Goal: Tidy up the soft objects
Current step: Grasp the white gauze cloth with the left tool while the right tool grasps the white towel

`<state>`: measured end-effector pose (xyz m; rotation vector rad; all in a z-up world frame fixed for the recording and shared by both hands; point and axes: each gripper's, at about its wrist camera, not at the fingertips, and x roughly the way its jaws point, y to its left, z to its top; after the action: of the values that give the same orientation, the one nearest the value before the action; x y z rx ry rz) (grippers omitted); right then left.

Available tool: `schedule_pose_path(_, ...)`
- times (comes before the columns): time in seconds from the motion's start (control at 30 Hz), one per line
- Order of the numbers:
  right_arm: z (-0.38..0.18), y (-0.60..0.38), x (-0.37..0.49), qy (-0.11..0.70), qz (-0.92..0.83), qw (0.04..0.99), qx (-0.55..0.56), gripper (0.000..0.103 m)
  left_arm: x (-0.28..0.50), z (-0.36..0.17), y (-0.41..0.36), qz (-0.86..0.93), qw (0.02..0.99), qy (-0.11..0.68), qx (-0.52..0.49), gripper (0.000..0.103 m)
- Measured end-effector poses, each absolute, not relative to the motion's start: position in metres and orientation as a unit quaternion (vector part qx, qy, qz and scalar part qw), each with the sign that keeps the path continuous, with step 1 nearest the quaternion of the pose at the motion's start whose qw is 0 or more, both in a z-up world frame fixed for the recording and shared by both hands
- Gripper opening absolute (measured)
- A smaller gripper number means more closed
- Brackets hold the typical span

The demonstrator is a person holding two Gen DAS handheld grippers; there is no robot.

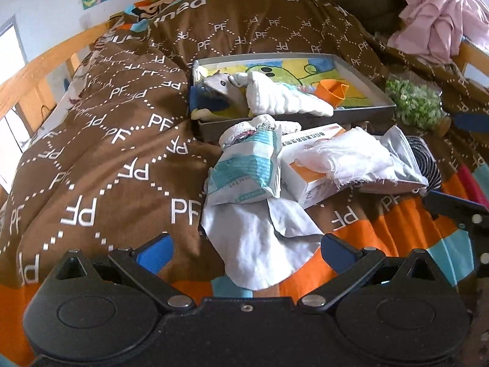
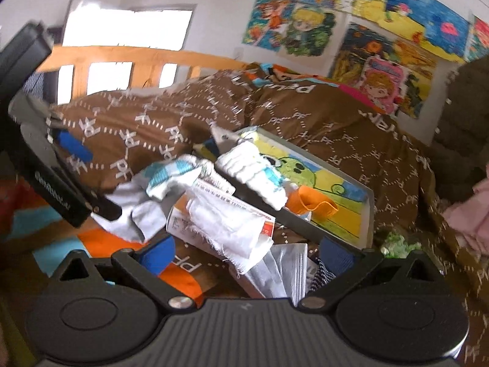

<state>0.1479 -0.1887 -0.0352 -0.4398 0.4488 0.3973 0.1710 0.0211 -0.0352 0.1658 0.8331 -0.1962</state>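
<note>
A thin, pale grey-white square of cloth point(image 1: 259, 244) is seen lying crumpled on the bed's brown quilt printed with white letters and orange bands point(image 1: 101, 153), directly ahead of the left claw point(image 1: 244, 252) and partly between its spread blue-padded fingers point(image 1: 156, 252), with nothing pinched. The step in hand is judged to be the pickup of this cloth; it would be done well if the claw were lowered onto the bunched fold nearest it, so that the cloth alone, and none of the quilt beneath, is gathered as the fingers are brought together. The far edge of the cloth is overlapped by a teal-and-white soft plastic packet point(image 1: 244, 168), so a slow, low pull toward the claw is advised lest the packet be dragged along. Just right of the packet, an orange-and-white cardboard box point(image 1: 305, 183) is draped with a frayed white gauze rag point(image 1: 357, 157). Further ahead, a shallow grey tray with a cartoon drawing inside point(image 1: 363, 76) already holds a folded white quilted towel point(image 1: 287, 99) and an orange plastic cup point(image 1: 334, 91), and is judged the likely destination. The right claw point(image 2: 244, 252) is likewise spread and holds nothing, with the gauze rag point(image 2: 226, 223) lying just ahead of it.
</note>
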Motion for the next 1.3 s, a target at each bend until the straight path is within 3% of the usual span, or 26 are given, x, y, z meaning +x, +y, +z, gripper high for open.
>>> schedule_pose_path(0.53,-0.062,-0.184,0.205,0.208,0.230,0.922,-0.230,0.102,0.209,-0.059,0.015,-0.112,0.894,0.429,0.066,0.102)
schedule_pose_path(0.8,-0.070,-0.179,0.220,0.225,0.261,0.909,-0.235,0.094,0.219,-0.068,0.019,-0.121,0.885,0.448,0.046,0.100)
schedule_pose_path(1.1,-0.073,-0.174,0.220,0.238,0.281,0.899,-0.237,0.080,0.220,-0.072,0.019,-0.130,0.878,0.460,0.038,0.081)
schedule_pose_path(1.3,-0.074,-0.174,0.220,0.246,0.287,0.896,-0.232,0.065,0.219,-0.068,0.020,-0.133,0.877,0.461,0.025,0.064)
